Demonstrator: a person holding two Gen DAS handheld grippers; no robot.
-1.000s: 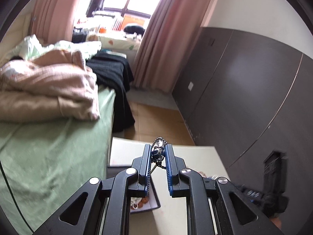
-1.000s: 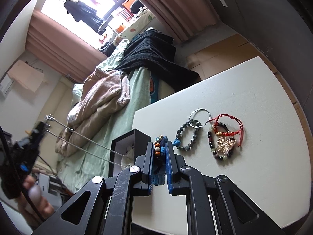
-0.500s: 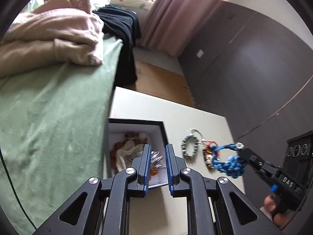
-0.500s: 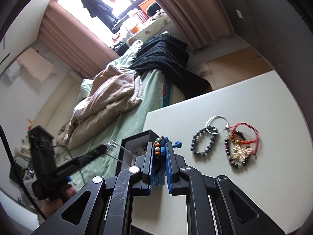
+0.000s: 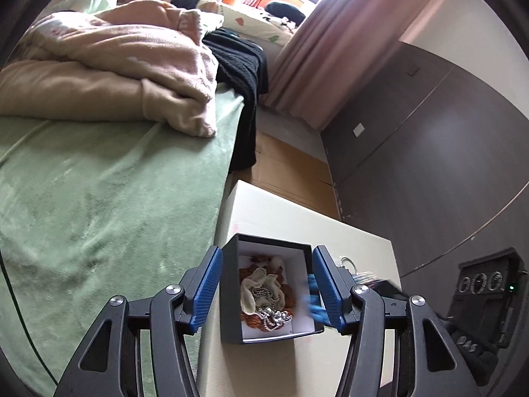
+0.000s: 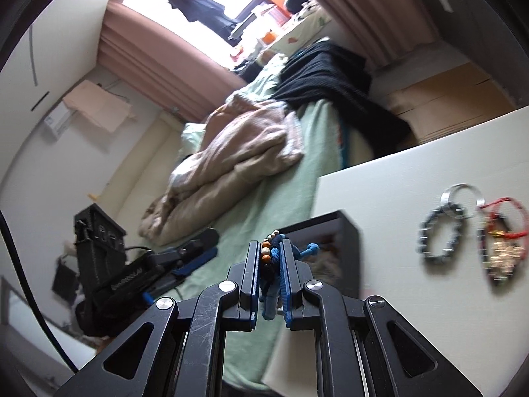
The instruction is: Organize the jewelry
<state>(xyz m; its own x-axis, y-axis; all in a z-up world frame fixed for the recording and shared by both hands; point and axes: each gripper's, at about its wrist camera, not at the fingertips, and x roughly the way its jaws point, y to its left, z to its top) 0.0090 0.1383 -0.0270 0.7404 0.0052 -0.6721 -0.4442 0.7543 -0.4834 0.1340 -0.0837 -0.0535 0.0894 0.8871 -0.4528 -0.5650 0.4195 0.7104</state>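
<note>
Overhead, the left claw (image 5: 266, 289) is hanging spread wide above the black jewelry box (image 5: 231, 297) on the white bench (image 5: 264, 208); the right claw (image 6: 269, 261) is pinching a blue braided bracelet (image 6: 274, 261) beside that box; three bracelets (image 6: 469, 231) are lying farther right.

Matt black box (image 5: 231, 301), shiny metal chain (image 5: 269, 309), fuzzy green blanket (image 5: 109, 205)

Both grippers are black, with round silver screws on their arms. The left gripper (image 5: 266, 284) has ridged blue pads (image 5: 205, 289) on its fingers. The right gripper (image 6: 270, 276) has thin blue pads too, and its black arms look scratched, though the picture is blurry.
</note>
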